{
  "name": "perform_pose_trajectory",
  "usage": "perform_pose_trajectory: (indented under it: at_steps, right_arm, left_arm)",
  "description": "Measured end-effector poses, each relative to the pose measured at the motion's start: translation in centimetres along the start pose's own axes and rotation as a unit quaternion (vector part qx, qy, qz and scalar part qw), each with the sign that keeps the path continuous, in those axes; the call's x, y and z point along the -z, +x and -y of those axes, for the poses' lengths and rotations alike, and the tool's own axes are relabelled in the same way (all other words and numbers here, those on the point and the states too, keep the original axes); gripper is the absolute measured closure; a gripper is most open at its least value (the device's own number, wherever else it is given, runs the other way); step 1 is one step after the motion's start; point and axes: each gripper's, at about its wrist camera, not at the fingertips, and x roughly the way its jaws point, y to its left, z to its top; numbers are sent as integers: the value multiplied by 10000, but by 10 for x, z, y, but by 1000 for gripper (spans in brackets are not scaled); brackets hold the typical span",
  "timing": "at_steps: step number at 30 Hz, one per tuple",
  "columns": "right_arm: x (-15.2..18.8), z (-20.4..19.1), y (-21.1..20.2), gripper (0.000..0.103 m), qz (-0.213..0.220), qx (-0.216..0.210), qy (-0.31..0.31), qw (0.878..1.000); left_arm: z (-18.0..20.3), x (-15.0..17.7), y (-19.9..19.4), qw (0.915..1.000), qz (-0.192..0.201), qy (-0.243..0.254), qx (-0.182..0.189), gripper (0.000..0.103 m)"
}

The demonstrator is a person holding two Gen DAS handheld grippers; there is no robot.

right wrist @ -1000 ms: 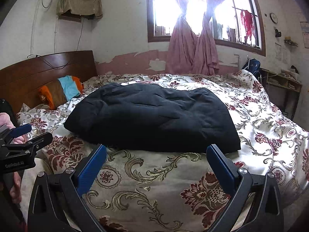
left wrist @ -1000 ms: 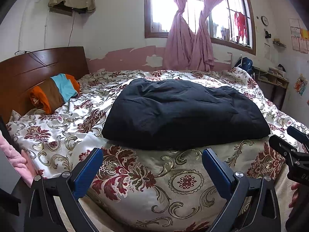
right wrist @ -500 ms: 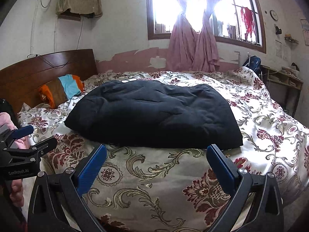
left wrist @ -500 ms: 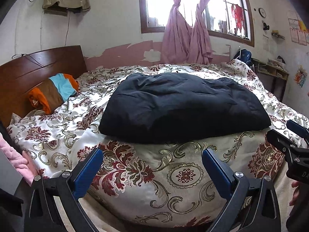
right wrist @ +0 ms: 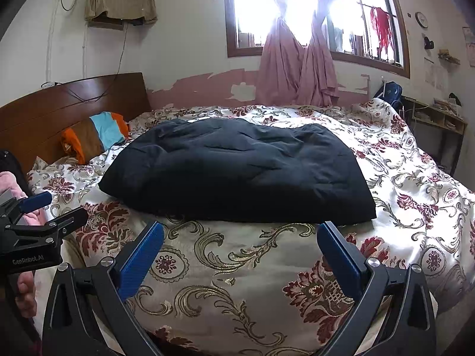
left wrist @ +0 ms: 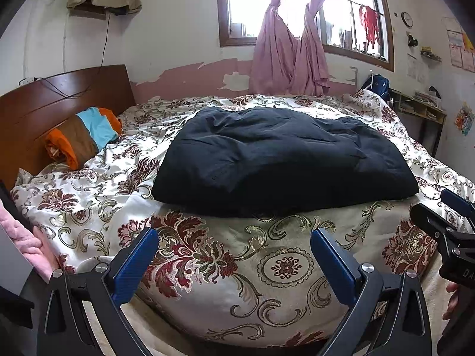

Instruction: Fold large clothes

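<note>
I had both tools parked at the foot edge of the bed (left wrist: 89, 207), nothing gripped. The left gripper (left wrist: 234, 249) had its jaws spread wide and empty; the right gripper (right wrist: 240, 243) likewise, blue pads well apart, only the floral bedspread (right wrist: 237, 267) between them. The black garment (left wrist: 279, 160) lay flat-ish on the bedspread, straight ahead of both tools and beyond the fingertips, not touching either. Its long axis ran side to side across my view, near hem facing me. From the left wrist view it sat slightly right of centre, from the right wrist view slightly left, so it was between the two tools and I judged neither clearly nearer. Each hand had its own near corner to reach forward for. A striped pillow (left wrist: 83, 136) sat well off by the headboard.
</note>
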Motion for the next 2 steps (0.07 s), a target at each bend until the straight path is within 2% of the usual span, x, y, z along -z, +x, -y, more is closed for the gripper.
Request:
perform_pose_trajectory:
  at_steps: [2]
  right_arm:
    - [2,3,3,2,-39,-3,26,10000]
  left_arm:
    - [1,0,4,10000,-55,6,-24,0]
